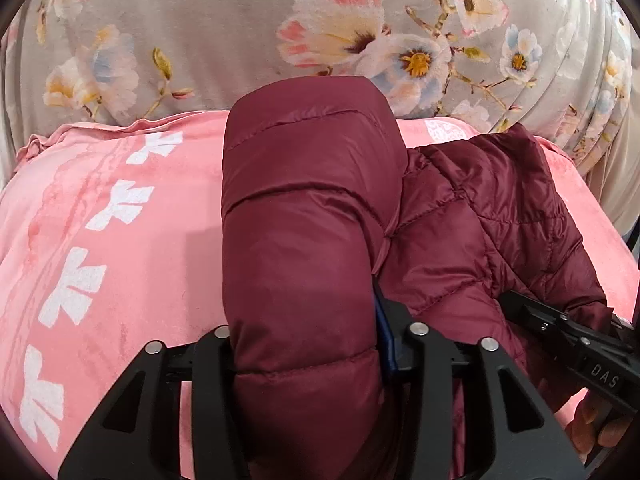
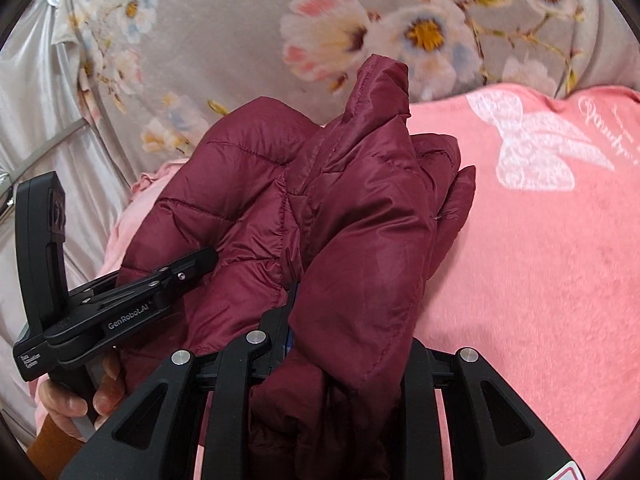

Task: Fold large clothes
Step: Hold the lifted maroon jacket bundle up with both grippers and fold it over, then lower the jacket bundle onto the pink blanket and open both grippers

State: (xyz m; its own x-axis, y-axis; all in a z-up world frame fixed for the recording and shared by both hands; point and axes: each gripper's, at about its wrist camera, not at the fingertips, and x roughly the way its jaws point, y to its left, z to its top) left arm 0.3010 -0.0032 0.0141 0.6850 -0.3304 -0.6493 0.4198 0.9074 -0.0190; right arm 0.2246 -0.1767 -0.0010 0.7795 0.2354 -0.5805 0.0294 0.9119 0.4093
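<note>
A maroon quilted puffer jacket (image 1: 480, 216) lies bunched on a pink blanket (image 1: 120, 240). My left gripper (image 1: 308, 332) is shut on a thick padded fold of it, which rises between the jaws and hides the fingertips. In the right wrist view my right gripper (image 2: 344, 344) is shut on another bunched part of the jacket (image 2: 360, 240), lifted above the blanket (image 2: 540, 280). Each gripper shows in the other's view: the right gripper (image 1: 532, 312) at the jacket's right edge, the left gripper (image 2: 188, 268) pressed into the jacket's left side.
A grey floral sheet (image 1: 240, 40) covers the bed beyond the blanket. The blanket carries white bow prints (image 1: 72, 288) and a white butterfly (image 2: 536, 148). A person's hand (image 2: 72, 400) holds the left gripper's handle. Silvery fabric (image 2: 36, 100) hangs at the far left.
</note>
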